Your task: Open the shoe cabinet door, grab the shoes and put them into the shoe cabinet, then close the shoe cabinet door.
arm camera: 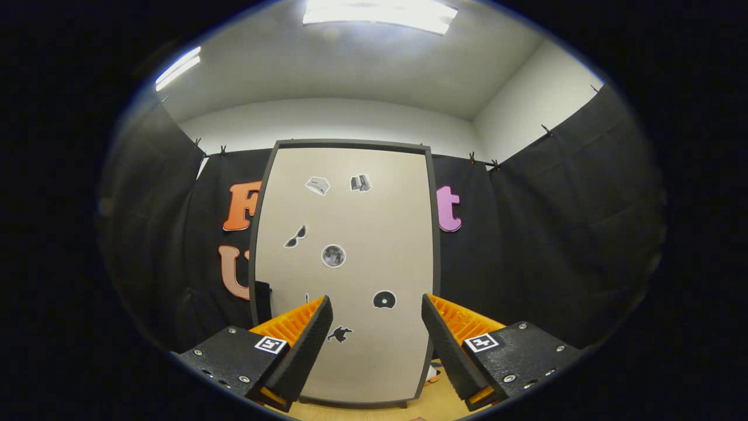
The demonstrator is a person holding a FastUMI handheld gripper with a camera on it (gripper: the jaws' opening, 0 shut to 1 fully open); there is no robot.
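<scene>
Straight ahead of the gripper stands the shoe cabinet, its pale door shut flush inside a dark frame and dotted with small stickers. Both fingers are spread wide and released, holding nothing; the lower part of the door shows in the gap between them, well beyond their tips. At the cabinet's lower right corner, a small bit of a shoe peeks out on the wooden floor. Black cloth hangs on either side of the cabinet.
</scene>
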